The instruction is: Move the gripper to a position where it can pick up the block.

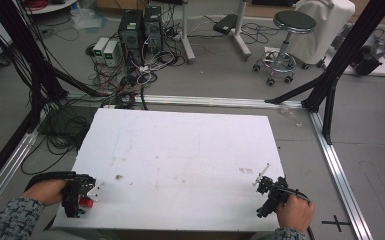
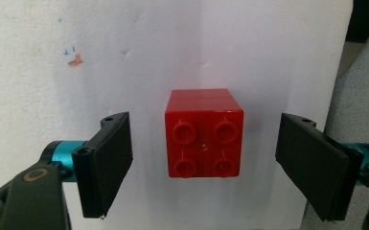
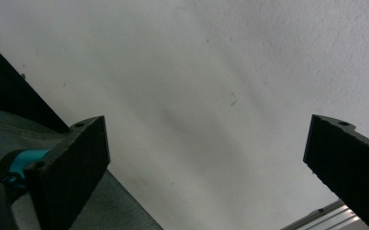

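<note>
Four studs top the red brick (image 2: 204, 139) on the white table (image 1: 180, 150), between your left gripper's (image 2: 204, 163) spread jaws, untouched, no lettering legible. Your right gripper (image 3: 206, 163) gapes empty.

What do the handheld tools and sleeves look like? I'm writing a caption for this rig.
Each claw has two flat black rectangular pads on teal fittings. The left claw has black framing and a black cable; the right claw is a black frame too. The sleeves are grey speckled knit.
</note>
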`<state>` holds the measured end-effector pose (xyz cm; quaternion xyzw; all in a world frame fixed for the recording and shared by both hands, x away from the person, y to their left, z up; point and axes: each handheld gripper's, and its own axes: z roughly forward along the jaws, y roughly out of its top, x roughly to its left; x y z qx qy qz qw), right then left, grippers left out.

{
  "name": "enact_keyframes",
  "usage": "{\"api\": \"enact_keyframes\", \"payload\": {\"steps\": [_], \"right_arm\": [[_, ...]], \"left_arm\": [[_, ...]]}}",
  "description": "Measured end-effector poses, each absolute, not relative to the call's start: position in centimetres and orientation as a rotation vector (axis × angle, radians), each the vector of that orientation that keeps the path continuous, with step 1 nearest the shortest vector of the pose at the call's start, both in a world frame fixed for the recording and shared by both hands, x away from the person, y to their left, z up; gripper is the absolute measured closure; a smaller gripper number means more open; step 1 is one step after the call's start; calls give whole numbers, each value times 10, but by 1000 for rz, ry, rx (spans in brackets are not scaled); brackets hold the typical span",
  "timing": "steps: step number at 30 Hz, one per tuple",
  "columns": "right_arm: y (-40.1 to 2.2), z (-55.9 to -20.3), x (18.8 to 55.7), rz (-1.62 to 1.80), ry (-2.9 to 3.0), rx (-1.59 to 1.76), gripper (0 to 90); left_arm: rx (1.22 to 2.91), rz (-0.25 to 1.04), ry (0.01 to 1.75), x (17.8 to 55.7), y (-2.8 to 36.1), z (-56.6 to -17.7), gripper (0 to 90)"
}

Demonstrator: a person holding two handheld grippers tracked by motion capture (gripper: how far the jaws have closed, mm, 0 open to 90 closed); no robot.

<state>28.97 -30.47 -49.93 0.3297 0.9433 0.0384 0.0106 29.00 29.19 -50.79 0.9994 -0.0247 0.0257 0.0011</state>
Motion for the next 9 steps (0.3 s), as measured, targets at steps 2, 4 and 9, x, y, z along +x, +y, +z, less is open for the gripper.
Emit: {"api": "enact_keyframes", "payload": {"steps": [2,4,9], "right_arm": [[-305,-499,290,118,2943,1024,11],[-305,-499,290,119,2943,1029,12],[-305,-498,290,118,2941,1030,11]], "left_arm": [[3139,83,-81,290,292,-508,208],[3137,80,-75,290,292,-508,208],[3128,58,-59,289,292,-507,205]]}}
